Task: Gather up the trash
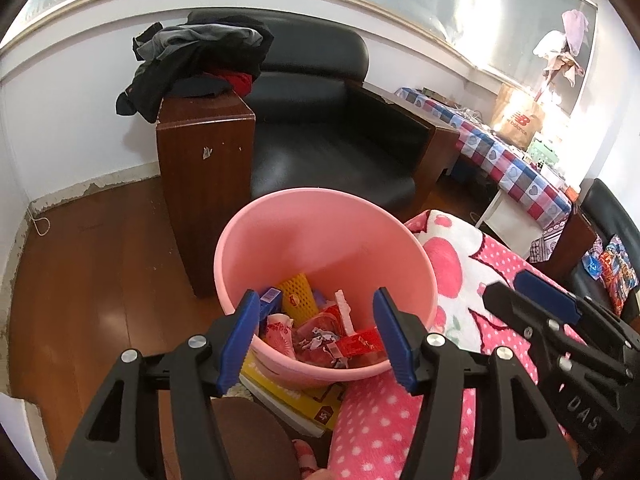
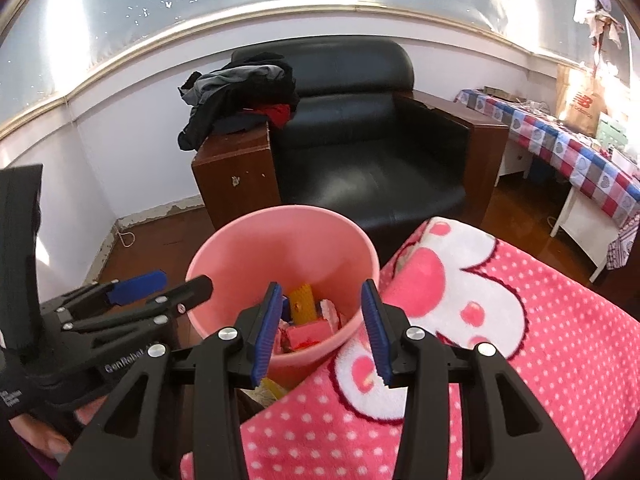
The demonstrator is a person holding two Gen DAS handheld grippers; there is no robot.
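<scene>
- Directly ahead of both grippers sits a pink plastic bin point(image 1: 320, 240), standing on a wooden floor point(image 1: 100, 260).
- Left gripper point(image 1: 316, 332): its two blue-padded jaws are spread wide with nothing between the pads; seen from its own camera, the near rim of the bin lies between and just beyond the fingertips.
- Right gripper point(image 2: 322, 334): jaws also spread, empty; the bin's near rim shows in the gap between them, and the right jaw hangs over a pink dotted blanket point(image 2: 500, 340).
- Trash point(image 1: 316, 320) lies at the bottom of the bin, beyond the left jaws: red wrappers, a yellow mesh sleeve, a blue packet and white scraps.
- A yellow flat box point(image 1: 296, 396) lies under the bin's near edge, below the left jaws.
- The blanket touches the bin on the side toward the right jaws.
- Beyond the bin, past both sets of jaws, stands a black armchair point(image 2: 360, 140) with wooden sides; dark clothes point(image 2: 240, 88) are heaped on one arm.
- Farther off, beyond the right jaws, is a table with a checked cloth point(image 2: 580, 160).
</scene>
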